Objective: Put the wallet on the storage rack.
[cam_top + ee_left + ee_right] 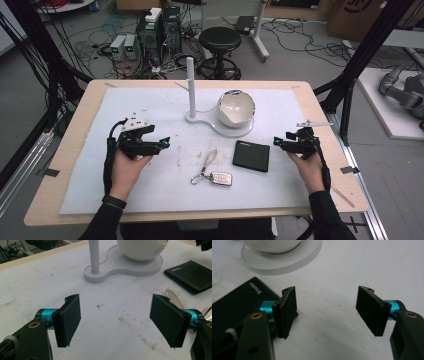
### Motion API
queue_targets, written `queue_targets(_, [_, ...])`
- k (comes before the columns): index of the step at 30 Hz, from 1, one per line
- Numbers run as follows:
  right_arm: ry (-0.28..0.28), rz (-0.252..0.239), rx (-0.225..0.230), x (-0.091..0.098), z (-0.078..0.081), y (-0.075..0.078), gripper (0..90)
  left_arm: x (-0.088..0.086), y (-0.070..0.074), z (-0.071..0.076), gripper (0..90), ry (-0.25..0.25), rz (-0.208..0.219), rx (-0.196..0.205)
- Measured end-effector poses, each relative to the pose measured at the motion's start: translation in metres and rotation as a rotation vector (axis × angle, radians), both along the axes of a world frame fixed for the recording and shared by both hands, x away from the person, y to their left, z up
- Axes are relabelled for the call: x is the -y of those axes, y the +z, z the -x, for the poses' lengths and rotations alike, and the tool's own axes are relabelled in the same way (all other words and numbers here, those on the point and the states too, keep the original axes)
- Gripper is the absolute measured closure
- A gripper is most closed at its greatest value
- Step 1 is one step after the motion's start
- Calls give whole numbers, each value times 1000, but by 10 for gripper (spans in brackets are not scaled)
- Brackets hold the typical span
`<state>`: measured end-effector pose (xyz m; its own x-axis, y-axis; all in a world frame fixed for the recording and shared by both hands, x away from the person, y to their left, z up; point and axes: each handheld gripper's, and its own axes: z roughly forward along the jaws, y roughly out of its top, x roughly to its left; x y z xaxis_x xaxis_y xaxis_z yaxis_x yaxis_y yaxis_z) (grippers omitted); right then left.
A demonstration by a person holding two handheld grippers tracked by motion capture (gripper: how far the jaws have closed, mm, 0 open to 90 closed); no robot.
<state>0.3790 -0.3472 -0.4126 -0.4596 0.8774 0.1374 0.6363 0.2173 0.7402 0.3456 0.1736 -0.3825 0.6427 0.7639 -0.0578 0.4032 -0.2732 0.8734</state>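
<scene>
High view shows one wooden bench (310,95), most of its top covered by one white mat (150,185) marked with faint brown stains. Next in size, near the far middle of the mat, stands one white stand (200,119): a flat, figure-eight base with a single upright post (190,85) on its left lobe and one white bowl (236,108) tilted on its right lobe, the bowl's mouth turned up and toward the camera with a shiny rim. Two tools are held above the mat, one in each hand. The left tool (165,143) sits in the person's left hand (127,165) at the mat's left, pointing right, and carries a grey three-cornered plate on top; in the left gripper view its two black jaws stand wide apart with nothing but stained mat between them. The right tool (276,142) sits in the right hand (306,165) at the mat's right edge, pointing left; the right gripper view shows its jaws likewise spread and empty, with the wallet's corner at the left. One black wallet (251,155) lies flat just in front of the bowl's side of the base, between the two tools and nearer the right one. One car key fob (221,178) lies left of and nearer than the wallet, with one ring and one pale strap (209,161) running from it toward the stand.
</scene>
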Motion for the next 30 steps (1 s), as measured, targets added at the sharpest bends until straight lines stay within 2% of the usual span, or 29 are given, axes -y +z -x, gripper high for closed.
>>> queue_targets(4, [-19,-19,-59,-18,9,-1,409,-7,2,0,249,9,10,4])
queue_targets(7, [-33,-45,-104,-25,13,-5,443,-10,2,-1,249,14,10,3])
queue_targets(12, [-74,-110,-195,-25,17,-16,496,-12,3,0,249,17,17,4])
queue_targets(13, [-74,-110,-195,-25,17,-16,496,-12,3,0,249,17,17,4])
queue_targets(14, [-83,-145,-219,-24,16,-19,503,-12,3,-1,249,18,19,5])
queue_targets(18, [-82,-187,-257,-25,14,-23,508,-12,2,-1,249,17,16,0])
queue_targets(21, [-71,-199,-253,-28,14,-25,550,-11,2,-1,249,15,14,0])
queue_targets(30, [-73,-204,-246,-32,13,-27,591,-9,2,-1,249,10,8,0])
